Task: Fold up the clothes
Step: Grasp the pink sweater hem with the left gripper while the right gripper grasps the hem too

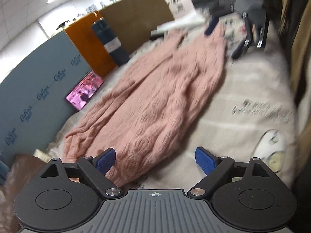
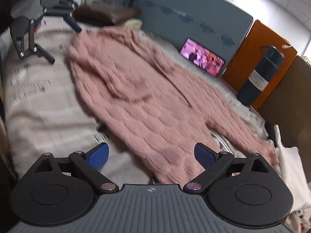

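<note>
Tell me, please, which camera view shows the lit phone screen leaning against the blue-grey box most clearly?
The right wrist view shows the phone best: its whole pink-lit screen faces the camera. In the left wrist view the phone sits far to the side, slanted and foreshortened by the fisheye.

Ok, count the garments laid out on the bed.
1: a pink sweater spread flat across the bed cover, between the two open grippers. A brown heap by the far edge could be clothing too; too blurred to tell.
</note>
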The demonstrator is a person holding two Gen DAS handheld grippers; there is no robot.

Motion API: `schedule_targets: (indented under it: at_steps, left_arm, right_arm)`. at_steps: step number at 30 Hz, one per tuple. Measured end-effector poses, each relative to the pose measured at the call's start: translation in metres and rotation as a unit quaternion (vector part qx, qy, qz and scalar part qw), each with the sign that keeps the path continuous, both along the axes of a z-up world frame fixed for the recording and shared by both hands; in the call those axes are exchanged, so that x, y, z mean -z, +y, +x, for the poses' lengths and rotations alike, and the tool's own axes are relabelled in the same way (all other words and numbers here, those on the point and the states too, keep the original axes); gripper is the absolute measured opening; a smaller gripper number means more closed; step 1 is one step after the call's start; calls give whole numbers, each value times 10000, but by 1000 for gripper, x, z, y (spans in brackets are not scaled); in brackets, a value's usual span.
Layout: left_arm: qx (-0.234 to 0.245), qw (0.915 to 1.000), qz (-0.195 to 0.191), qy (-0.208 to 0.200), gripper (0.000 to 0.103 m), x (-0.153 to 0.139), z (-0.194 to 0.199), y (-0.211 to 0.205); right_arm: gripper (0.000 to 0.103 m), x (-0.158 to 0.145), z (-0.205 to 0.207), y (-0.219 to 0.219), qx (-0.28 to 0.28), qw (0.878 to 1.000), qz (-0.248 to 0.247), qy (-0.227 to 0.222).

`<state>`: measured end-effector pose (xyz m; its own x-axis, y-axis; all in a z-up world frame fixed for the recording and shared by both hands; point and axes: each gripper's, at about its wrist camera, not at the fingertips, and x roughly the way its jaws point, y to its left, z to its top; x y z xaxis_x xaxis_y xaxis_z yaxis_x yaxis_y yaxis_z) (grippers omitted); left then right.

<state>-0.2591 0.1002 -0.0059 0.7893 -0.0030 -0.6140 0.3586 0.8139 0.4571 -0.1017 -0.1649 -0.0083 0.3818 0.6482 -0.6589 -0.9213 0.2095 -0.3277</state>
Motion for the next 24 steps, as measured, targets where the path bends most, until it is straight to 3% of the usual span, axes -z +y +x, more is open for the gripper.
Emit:
schedule_targets:
  at_steps: [11,16,17,18,19,20,21,24]
  left_arm:
    - [331,9982,285,-406,92,7,27,-19]
    - [187,9991,-9,-381,87,5,29,-1]
    - [158,9991,-68,-376,84,5,29,2]
    - [129,9991,-127,-371,68,5,29,6]
    - [101,9991,-186,-366,35,4,29,10]
    - [72,9990,-244,-361,22,4,30,13]
    - [43,9989,-303,-356,17,4,30,17]
    - [-58,9975,-513,-488,16,-3,36,28]
  right_arm:
    - [96,5,-5,36,-611,9973,407,45]
    - [93,4,19,19,225,9985,472,-145]
    - [88,4,26,13,400,9977,552,-66]
    - [74,3,31,8,473,9966,673,42]
    - [66,2,36,3,484,9953,818,166]
    - [49,0,39,-1,442,9936,998,303]
    - [35,-4,43,-4,358,9909,1220,445]
    - [18,-15,56,-4,112,9791,1907,694]
